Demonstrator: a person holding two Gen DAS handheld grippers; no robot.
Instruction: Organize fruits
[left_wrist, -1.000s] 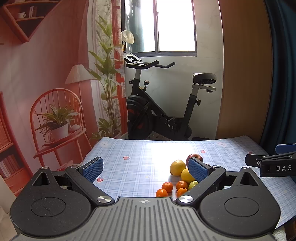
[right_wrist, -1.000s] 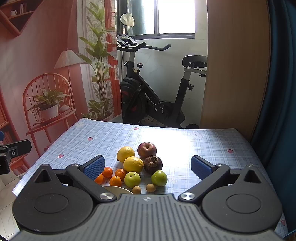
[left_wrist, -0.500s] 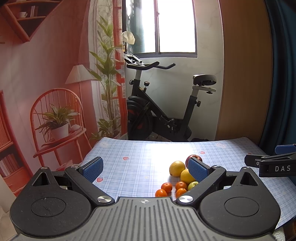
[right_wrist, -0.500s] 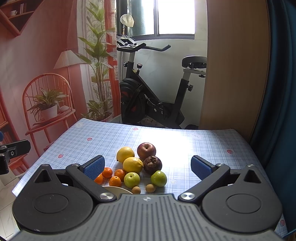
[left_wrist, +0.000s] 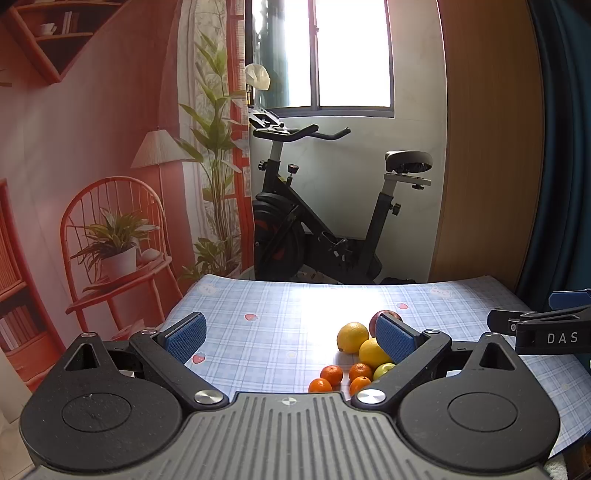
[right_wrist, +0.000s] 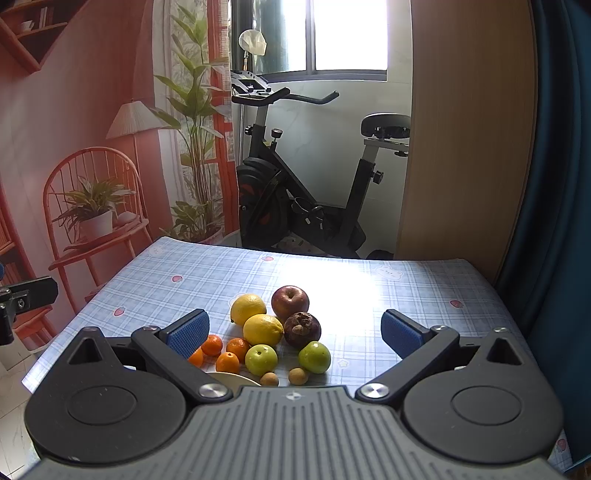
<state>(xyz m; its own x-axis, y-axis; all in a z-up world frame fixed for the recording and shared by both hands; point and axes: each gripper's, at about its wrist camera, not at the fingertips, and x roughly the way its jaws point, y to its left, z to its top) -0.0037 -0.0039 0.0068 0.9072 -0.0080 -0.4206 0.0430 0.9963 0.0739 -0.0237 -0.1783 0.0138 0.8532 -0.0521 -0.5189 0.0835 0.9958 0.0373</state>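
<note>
facing clustered fruits (right_wrist: 275, 334), tongs (right_wrist: 293, 328) spread

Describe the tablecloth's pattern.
The tablecloth is light blue plaid with small strawberry prints; right wrist view shows it best.

Home room, exercise bike (left_wrist: 325, 221) by window (left_wrist: 352, 55), checked tablecloth (right_wrist: 221, 273), blue curtain (right_wrist: 554, 166)

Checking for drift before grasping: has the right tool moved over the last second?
No. The red apple and exercise bike keep their places in the right tool's view.
</note>
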